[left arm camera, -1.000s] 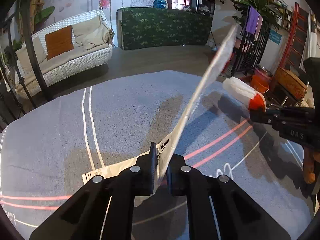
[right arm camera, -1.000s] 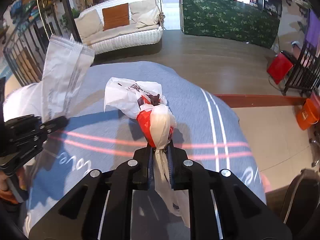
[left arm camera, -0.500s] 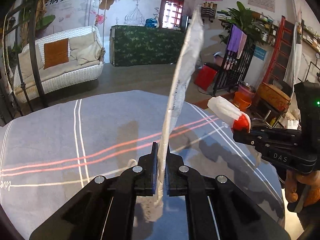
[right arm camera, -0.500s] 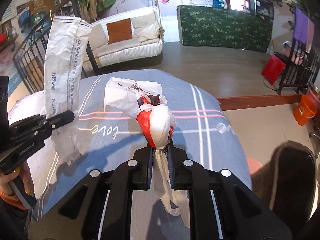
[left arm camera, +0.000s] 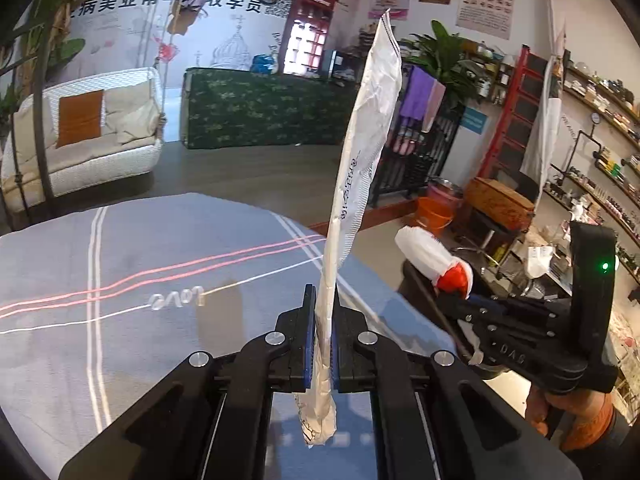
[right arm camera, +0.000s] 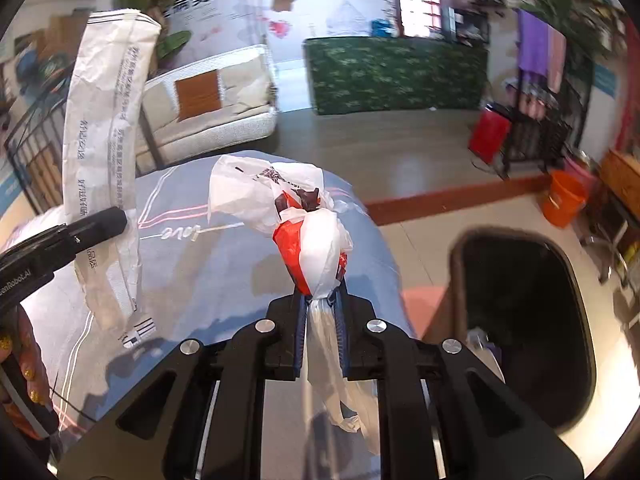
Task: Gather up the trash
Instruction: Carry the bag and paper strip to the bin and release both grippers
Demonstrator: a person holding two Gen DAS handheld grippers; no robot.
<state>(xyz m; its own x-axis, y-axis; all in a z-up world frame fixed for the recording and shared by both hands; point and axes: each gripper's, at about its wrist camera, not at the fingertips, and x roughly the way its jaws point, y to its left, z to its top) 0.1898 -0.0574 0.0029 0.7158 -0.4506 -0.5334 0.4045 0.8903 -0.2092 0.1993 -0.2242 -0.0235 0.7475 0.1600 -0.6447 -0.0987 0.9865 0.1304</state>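
My left gripper [left arm camera: 322, 300] is shut on a long white paper wrapper [left arm camera: 364, 152] with printed text, held upright above the grey bed cover [left arm camera: 120, 300]. The wrapper also shows in the right wrist view [right arm camera: 106, 128], clamped by the left gripper [right arm camera: 116, 216]. My right gripper [right arm camera: 322, 298] is shut on a white and red plastic bag [right arm camera: 308, 240], knotted, with its tail hanging behind the jaws. The bag [left arm camera: 434, 260] and right gripper [left arm camera: 460, 300] show at the right of the left wrist view. A dark open trash bin [right arm camera: 524, 320] stands at the right, just past the bed edge.
The bed cover [right arm camera: 224, 272] has pink and white stripes. Beyond it are a wooden floor, a white wicker sofa [left arm camera: 84, 148], a green patterned counter [left arm camera: 264, 108], an orange bucket [right arm camera: 564, 200], a red bag [right arm camera: 488, 140] and a black rack [left arm camera: 416, 160].
Both grippers have risen and swung right with their loads, toward the bed's right edge. The trash bin has come fully into the right wrist view. The wrapper stands more upright.
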